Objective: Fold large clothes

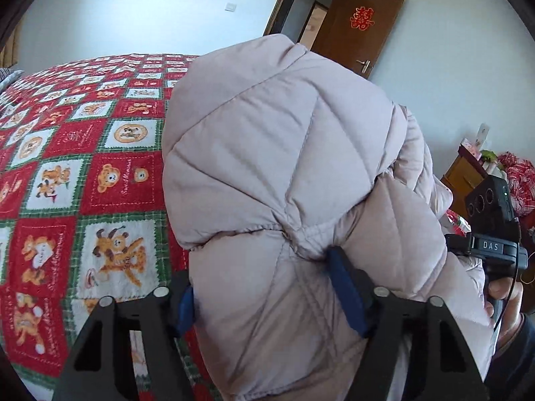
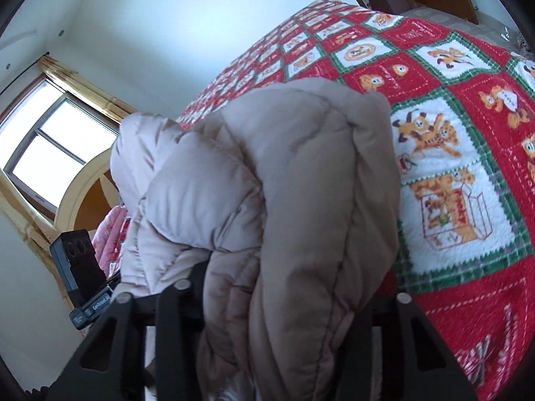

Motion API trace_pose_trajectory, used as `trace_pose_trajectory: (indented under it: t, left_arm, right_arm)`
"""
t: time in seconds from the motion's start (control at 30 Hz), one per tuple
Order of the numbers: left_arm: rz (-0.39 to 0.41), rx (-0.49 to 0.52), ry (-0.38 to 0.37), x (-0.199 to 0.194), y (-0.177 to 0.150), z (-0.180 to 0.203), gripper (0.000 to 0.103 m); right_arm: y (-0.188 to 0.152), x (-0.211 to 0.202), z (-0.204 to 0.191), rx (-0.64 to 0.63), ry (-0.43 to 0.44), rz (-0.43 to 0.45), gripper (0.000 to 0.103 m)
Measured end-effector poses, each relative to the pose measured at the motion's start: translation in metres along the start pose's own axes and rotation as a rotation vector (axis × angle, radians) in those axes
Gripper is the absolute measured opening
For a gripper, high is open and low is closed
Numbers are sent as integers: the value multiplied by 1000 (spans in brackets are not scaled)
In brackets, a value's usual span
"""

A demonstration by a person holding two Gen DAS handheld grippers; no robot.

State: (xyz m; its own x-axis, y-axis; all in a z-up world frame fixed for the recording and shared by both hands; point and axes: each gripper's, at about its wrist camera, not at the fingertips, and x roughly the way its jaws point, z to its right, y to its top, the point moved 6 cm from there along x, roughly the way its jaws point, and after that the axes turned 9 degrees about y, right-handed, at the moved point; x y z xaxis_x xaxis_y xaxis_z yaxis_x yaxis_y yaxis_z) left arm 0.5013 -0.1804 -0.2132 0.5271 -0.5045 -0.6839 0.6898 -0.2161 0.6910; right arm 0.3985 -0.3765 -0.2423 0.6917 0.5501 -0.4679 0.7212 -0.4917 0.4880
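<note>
Your left gripper [image 1: 267, 287] is clamped on a thick fold of the pale pink puffer jacket [image 1: 284, 167]. Your right gripper [image 2: 284, 300] is clamped on another bunch of it. Jacket's held up over the red cartoon-patchwork bedspread [image 1: 77, 173].

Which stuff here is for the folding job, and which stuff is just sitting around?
For the job:
- puffy pale pink quilted coat
- left tongs, clamped on the coat
- right tongs, clamped on the coat
- red and green cartoon-animal bedspread underneath

Just around:
- brown wooden door with red paper cutout
- window with yellow curtain
- wooden bedside cabinet
</note>
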Motion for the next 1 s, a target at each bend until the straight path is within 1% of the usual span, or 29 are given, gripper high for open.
trace_pose_trajectory:
  t: [0.03, 0.1, 0.13, 0.2, 0.27, 0.3, 0.4, 0.5, 0.57, 0.67, 0.73, 0.83, 0.93, 1.0]
  left_arm:
    - [-2, 3, 5, -5, 0, 3, 62]
    - [10, 20, 43, -20, 1, 1, 57]
    - [21, 27, 61, -24, 3, -2, 57]
    - [40, 59, 101, -47, -1, -5, 56]
    - [54, 64, 137, -69, -7, -16, 55]
    - [61, 56, 150, -82, -11, -23, 54]
    - [78, 48, 224, -122, -20, -52, 54]
    - [85, 40, 307, -155, -29, -81, 54]
    - [89, 17, 356, -179, -38, -104, 54]
    - [96, -17, 425, -204, -49, -137, 53]
    - [97, -34, 466, -215, -56, -158, 53]
    - [93, -74, 506, -228, -66, -186, 53]
    - [77, -111, 542, -231, -82, -208, 54]
    - [58, -128, 569, -228, -90, -219, 56]
  right_arm:
    - [-2, 0, -6, -5, 5, 3, 42]
    - [-7, 2, -19, -16, 23, 3, 39]
    - [-7, 5, -24, -19, 36, -2, 38]
    - [-14, 14, -41, -37, 63, -19, 37]
    - [-22, 26, -63, -64, 93, -42, 36]
    - [-24, 33, -72, -79, 108, -53, 36]
    - [-37, 56, -109, -122, 164, -95, 35]
    - [-48, 89, -145, -151, 229, -149, 35]
    - [-58, 113, -170, -173, 269, -187, 35]
    - [-75, 146, -204, -198, 322, -239, 35]
    - [-82, 165, -220, -204, 346, -268, 35]
    - [-91, 195, -237, -208, 367, -314, 35]
    - [-101, 218, -248, -222, 356, -354, 35]
    - [-100, 230, -247, -235, 329, -371, 35]
